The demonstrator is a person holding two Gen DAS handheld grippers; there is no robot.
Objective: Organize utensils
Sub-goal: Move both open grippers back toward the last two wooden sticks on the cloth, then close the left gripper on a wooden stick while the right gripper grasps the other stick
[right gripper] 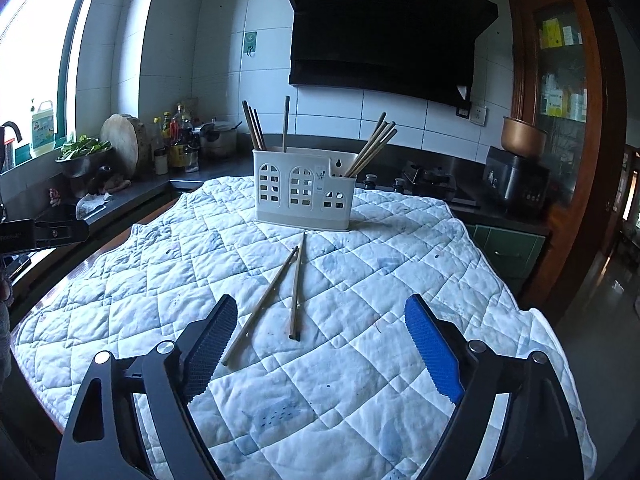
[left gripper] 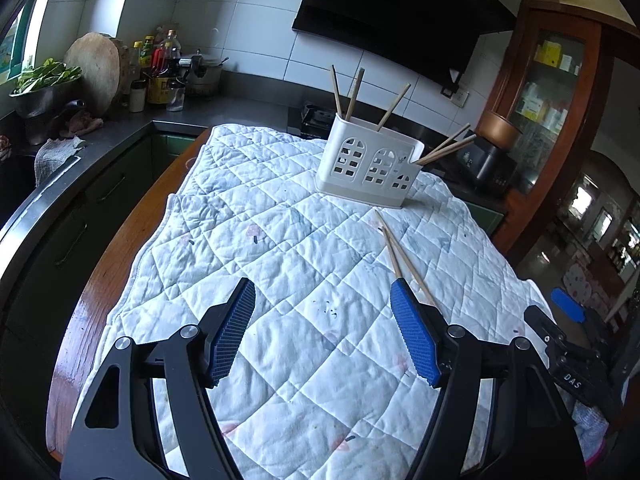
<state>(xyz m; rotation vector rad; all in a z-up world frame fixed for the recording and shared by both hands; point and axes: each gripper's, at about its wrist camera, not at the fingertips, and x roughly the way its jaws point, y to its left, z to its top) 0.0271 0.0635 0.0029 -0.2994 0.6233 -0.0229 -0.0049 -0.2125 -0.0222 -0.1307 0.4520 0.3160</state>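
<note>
A white utensil holder (left gripper: pixel 370 164) (right gripper: pixel 306 192) with arched cut-outs stands upright on the quilted cloth (left gripper: pixel 280 260) (right gripper: pixel 360 280), with several chopsticks sticking out of it. Two loose chopsticks (left gripper: pixel 400 254) (right gripper: pixel 280 292) lie on the cloth in front of the holder. My left gripper (left gripper: pixel 323 292) is open and empty, with the loose chopsticks by its right finger. My right gripper (right gripper: pixel 320 312) is open and empty, with the near ends of the chopsticks between its fingers. The right gripper also shows at the right edge of the left wrist view (left gripper: pixel 568 320).
The cloth covers a wooden table (left gripper: pixel 120 248). A dark counter (left gripper: pixel 100 136) to the left holds a bowl of greens (right gripper: pixel 82 152), a cutting board (right gripper: pixel 120 144), bottles (right gripper: pixel 176 136) and a pot. A range hood (right gripper: pixel 384 32), stove (right gripper: pixel 428 182) and cabinet (right gripper: pixel 560 80) lie behind.
</note>
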